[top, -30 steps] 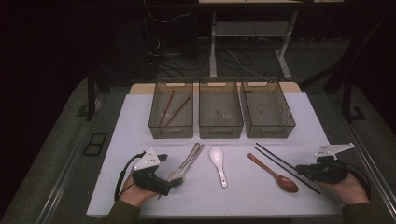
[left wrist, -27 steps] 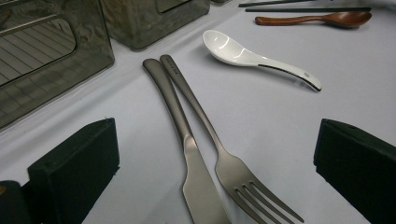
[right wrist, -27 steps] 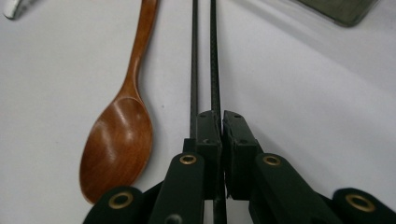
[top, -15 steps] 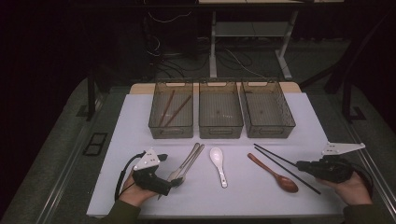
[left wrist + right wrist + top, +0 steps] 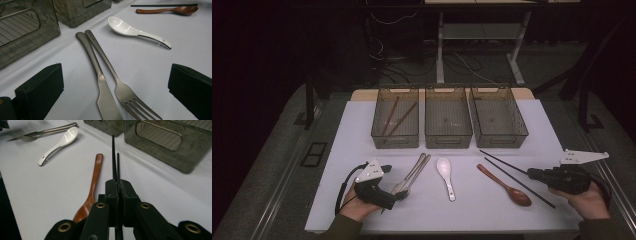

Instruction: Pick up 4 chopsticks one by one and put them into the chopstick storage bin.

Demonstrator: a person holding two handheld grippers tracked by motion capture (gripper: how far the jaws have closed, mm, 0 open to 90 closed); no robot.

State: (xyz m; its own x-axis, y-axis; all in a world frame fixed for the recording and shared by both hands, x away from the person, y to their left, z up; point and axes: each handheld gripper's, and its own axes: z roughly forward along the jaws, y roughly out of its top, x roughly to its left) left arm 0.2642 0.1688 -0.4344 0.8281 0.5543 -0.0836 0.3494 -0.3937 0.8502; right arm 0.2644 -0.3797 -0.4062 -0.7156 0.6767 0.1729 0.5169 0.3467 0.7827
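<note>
Up close, a white table (image 5: 362,135) sits on grey floor in a dark room. At its near edge the right gripper (image 5: 117,185) has its jaws pressed together on the black chopsticks (image 5: 114,157), beside the wooden spoon (image 5: 93,185). Wide open, the left gripper (image 5: 399,196) has the knife (image 5: 95,65) and fork (image 5: 107,65) lying between its jaws. Beyond lies a white spoon (image 5: 445,175); farther back stand three bins (image 5: 448,120), the left one holding brown chopsticks (image 5: 396,119)
</note>
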